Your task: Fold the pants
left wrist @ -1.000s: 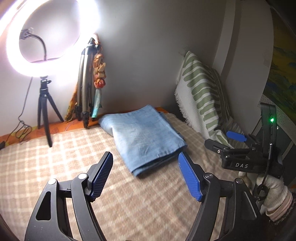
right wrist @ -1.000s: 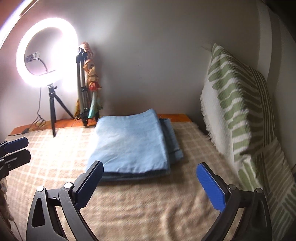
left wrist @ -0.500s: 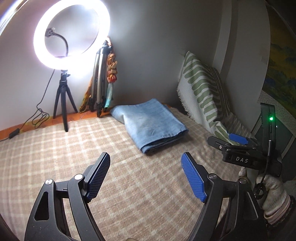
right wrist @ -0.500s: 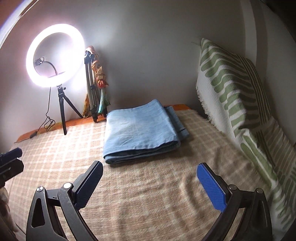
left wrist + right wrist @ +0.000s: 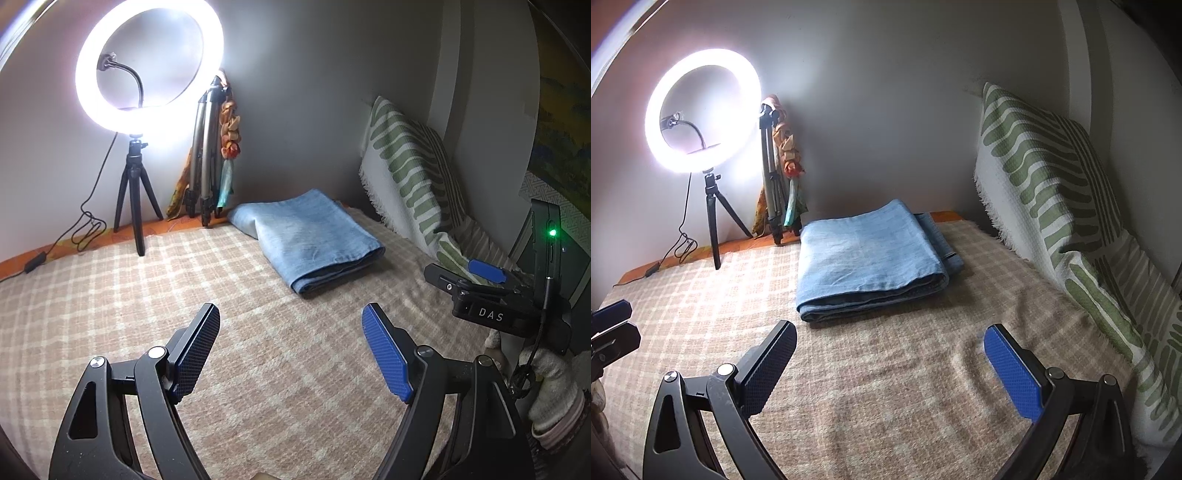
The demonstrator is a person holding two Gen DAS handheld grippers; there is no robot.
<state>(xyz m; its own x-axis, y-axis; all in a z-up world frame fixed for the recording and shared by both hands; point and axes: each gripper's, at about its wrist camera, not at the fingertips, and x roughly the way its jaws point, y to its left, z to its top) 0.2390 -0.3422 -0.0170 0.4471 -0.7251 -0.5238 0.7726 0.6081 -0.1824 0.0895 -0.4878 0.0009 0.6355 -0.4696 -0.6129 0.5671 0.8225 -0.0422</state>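
Left gripper [image 5: 290, 334]: nearest the viewer, jaws spread wide with nothing between them; they have just been opening a little further.
Right gripper [image 5: 890, 347]: also parted wide and empty, hovering over bare blanket.
Blanket [image 5: 886, 387]: checked beige cover, clear stretch between both grippers and the cloth, room to come in low.
Pants [image 5: 871, 258]: blue denim, already lying as a flat folded bundle, ahead of both grippers and apart from them.
Which hand is nearer: the right, I'd judge; the bundle sits straight ahead of it, while it lies ahead and to the right of the left gripper.
Long axis: hard to call; the rounded fold edge faces the grippers, the layered open edges show on the right side.
Pillow [image 5: 1052, 192]: striped green and white, near the bundle's right side, tighter there.
Ring light [image 5: 147, 66]: on its tripod at the far left, well clear.
Task progress: looks essentially done, perhaps only a tidy-up left.
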